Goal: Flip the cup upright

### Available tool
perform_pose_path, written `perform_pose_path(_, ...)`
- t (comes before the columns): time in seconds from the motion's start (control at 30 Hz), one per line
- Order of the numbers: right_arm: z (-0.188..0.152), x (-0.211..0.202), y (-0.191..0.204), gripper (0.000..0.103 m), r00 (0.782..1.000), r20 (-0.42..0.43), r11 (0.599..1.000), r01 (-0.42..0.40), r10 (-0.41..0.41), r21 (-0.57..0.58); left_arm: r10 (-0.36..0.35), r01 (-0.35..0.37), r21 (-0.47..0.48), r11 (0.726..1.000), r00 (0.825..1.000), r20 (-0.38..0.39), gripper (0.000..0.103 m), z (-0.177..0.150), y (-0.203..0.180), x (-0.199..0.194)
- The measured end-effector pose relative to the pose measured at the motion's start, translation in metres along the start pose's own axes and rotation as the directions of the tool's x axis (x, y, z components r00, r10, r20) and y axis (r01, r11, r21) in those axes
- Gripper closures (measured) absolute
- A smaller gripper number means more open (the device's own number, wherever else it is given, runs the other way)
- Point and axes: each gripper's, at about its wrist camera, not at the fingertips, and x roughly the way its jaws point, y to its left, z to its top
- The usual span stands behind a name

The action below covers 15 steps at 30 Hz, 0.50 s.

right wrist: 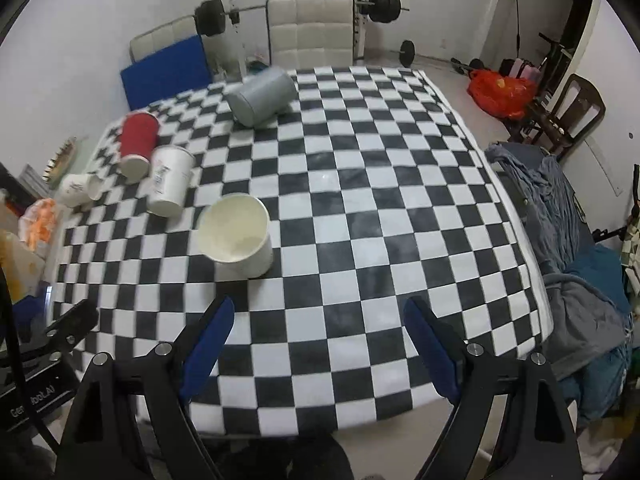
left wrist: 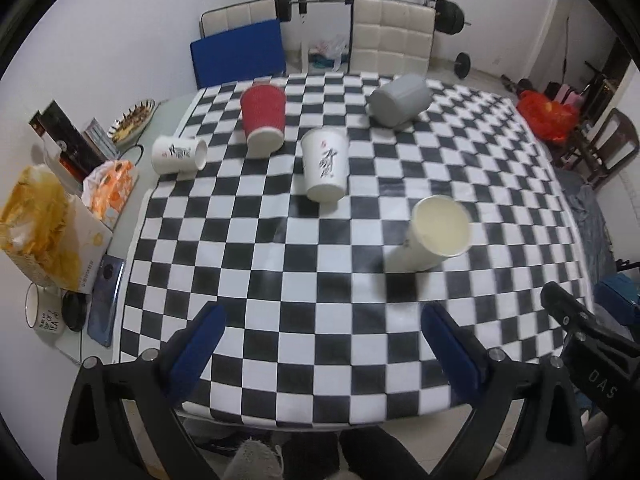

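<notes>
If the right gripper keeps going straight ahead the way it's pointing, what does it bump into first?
Probably only the checkered tablecloth. The open right gripper points at bare squares. The nearest white cup sits left of that line and the grey cup is far off left, though depth is unclear.

Table (left wrist: 340,380): carries five cups on its checked cloth (left wrist: 460,168).
Nearest cup (left wrist: 434,232): nearest the grippers, standing mouth-up, perhaps tilted; motion blur leaves that unsure.
Lettered cup (left wrist: 324,164): behind and left of the nearest cup, on its side, mouth toward the camera.
Ribbed cup (left wrist: 263,119): left of the lettered cup and slightly behind, also on its side.
Small cup (left wrist: 179,154): at the cloth's left edge, on its side, mouth pointing right.
Large cup (left wrist: 398,98): at the far edge, on its side, base toward the camera.
Left gripper (left wrist: 320,320): over the near edge, jaws wide apart.
Right gripper (right wrist: 318,312): over the near edge, right of the nearest cup, jaws wide apart.
Chairs (left wrist: 392,36): behind the table's far edge.
</notes>
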Motion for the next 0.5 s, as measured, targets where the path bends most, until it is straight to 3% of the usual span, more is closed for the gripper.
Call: perform_pose_path(0.5, 0.007, -0.164, -0.013, 0.015, 0.997, 0.073, 0.999, -0.021, 0.023, -0.027, 0.072, -0.073, 0.004, 0.997, 0.987, 0.145, 0.003, 0.005, -0.003, -0.141)
